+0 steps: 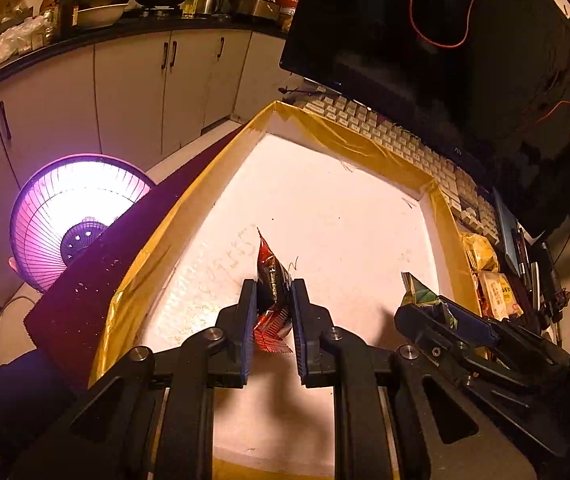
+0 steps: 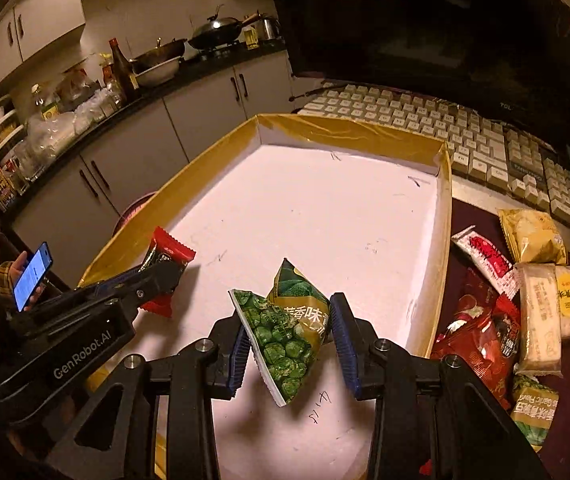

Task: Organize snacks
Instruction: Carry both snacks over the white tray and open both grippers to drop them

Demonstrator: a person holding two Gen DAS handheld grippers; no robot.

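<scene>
My left gripper [image 1: 273, 300] is shut on a small red and black snack packet [image 1: 271, 280] and holds it above the white floor of a shallow box with a yellow taped rim [image 1: 365, 144]. In the right wrist view that same left gripper [image 2: 161, 276] shows at the left, clamped on the red packet [image 2: 167, 248]. My right gripper [image 2: 291, 334] is shut on a green pea snack bag [image 2: 285, 332], also above the box [image 2: 349, 130]. From the left wrist view, the right gripper [image 1: 429, 304] shows at the right with a corner of the green bag [image 1: 417, 290].
Several loose snack packs [image 2: 525, 292] lie on the dark cloth right of the box. A keyboard [image 2: 445, 124] and a dark monitor [image 1: 425, 40] stand behind it. A glowing heater [image 1: 73, 216] is on the floor at left. A hand holds a phone [image 2: 33, 274].
</scene>
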